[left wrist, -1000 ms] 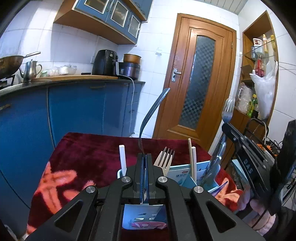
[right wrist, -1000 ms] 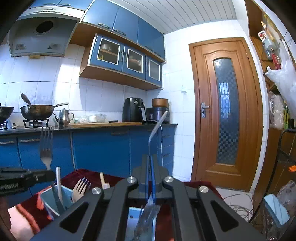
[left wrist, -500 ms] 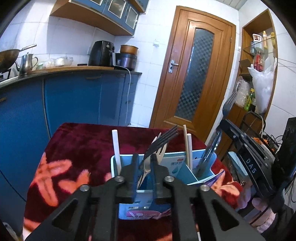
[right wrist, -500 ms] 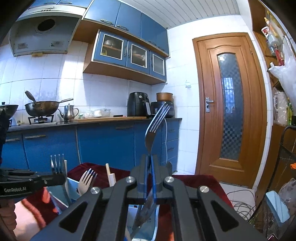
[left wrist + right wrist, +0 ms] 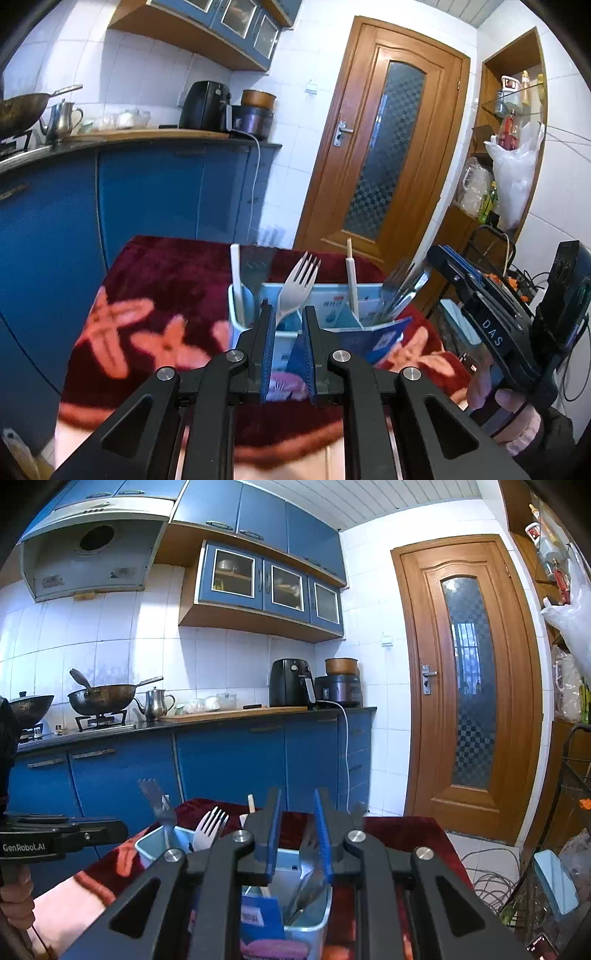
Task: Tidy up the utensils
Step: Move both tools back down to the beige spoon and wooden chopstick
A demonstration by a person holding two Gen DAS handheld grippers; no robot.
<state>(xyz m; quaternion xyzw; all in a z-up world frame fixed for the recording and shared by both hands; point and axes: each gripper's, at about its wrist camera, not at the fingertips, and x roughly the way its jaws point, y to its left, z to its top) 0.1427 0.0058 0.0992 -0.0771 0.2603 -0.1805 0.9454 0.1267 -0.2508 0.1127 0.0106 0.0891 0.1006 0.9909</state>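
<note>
Both forks dropped in, both grippers let go

Left wrist view: the left gripper sits bottom centre with its jaws apart and nothing between them; half a second ago it still pinched a metal fork, so that one's been released into the pale blue caddy mid-frame on the red blanket-covered table. A white plastic fork stands tines-up in it, plus white sticks and metal forks leaning at the right end. Right wrist view: the right gripper at bottom centre is spread open too, its fork now resting down in the caddy's near compartment. I'd say this pair is sorted.
</note>
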